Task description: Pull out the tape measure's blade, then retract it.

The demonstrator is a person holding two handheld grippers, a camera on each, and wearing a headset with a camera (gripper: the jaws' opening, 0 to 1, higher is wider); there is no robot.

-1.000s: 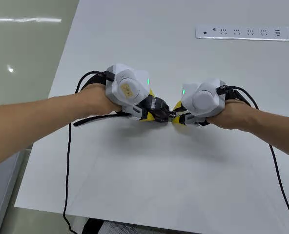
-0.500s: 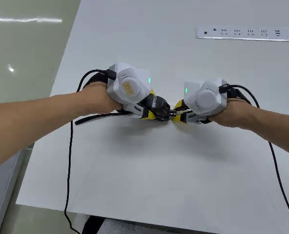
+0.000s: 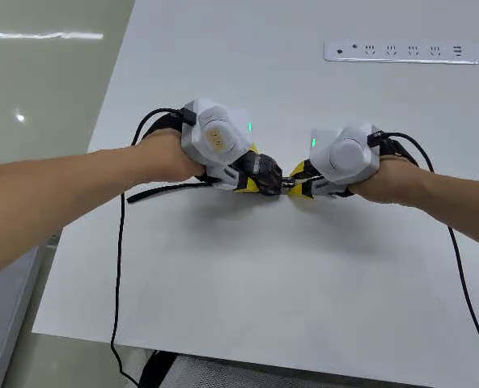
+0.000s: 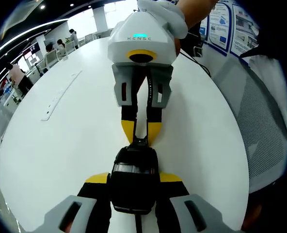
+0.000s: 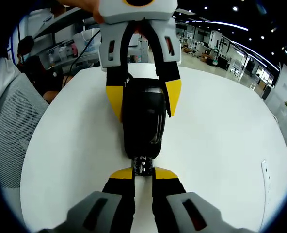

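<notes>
A black tape measure (image 3: 263, 173) sits between the two grippers over the white table (image 3: 247, 283). My left gripper (image 4: 134, 177) is shut on the tape measure (image 4: 134, 177), its yellow-tipped fingers (image 4: 97, 178) on either side of the case. My right gripper (image 5: 142, 173) is shut on the blade's end tab (image 5: 141, 165), right against the tape measure (image 5: 142, 121) case. In the head view the right gripper (image 3: 294, 183) meets the left gripper (image 3: 252, 179) nose to nose. Almost no blade shows between them.
A white power strip (image 3: 401, 52) lies at the table's far right. Black cables (image 3: 120, 267) trail from both grippers over the table's near edge. A mesh chair (image 5: 12, 126) stands beside the table, and desks with people are in the background (image 4: 22, 73).
The grippers have stayed nose to nose; the gap between them has narrowed a little. The head camera has shifted slightly.
</notes>
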